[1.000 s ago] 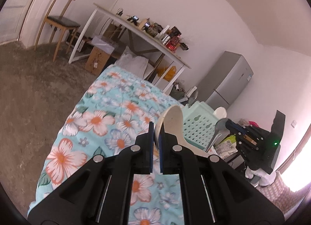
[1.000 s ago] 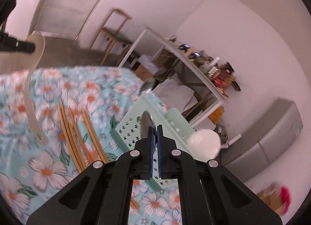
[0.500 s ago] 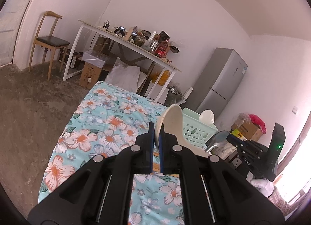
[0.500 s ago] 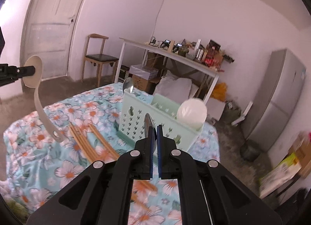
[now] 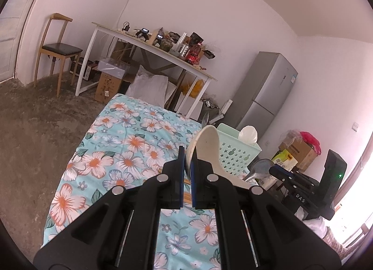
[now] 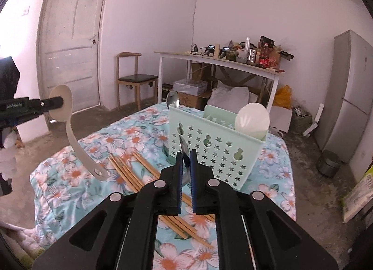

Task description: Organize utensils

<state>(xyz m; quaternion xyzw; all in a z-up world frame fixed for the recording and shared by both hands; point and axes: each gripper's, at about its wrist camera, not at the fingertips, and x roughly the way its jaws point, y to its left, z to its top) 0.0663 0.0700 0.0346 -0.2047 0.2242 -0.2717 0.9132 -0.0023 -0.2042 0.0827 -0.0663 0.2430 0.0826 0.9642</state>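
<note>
Both utensils are carried toward the green basket (image 6: pixel 216 151) at 12 o'clock: left gripper (image 5: pixel 187 167) clamps the beige spoon (image 5: pixel 206 146), right gripper (image 6: pixel 185 167) pinches the metal spoon (image 6: pixel 185 153); next, lower each inside

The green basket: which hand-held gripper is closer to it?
Right. The right hand-held gripper sits just in front of the green basket, holding a metal spoon. The left hand-held gripper is off beside it.

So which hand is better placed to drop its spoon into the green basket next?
Probably the right. The right gripper holds the metal spoon directly facing the green basket. The left gripper holds the beige spoon by its bowl, off to the side.
</note>
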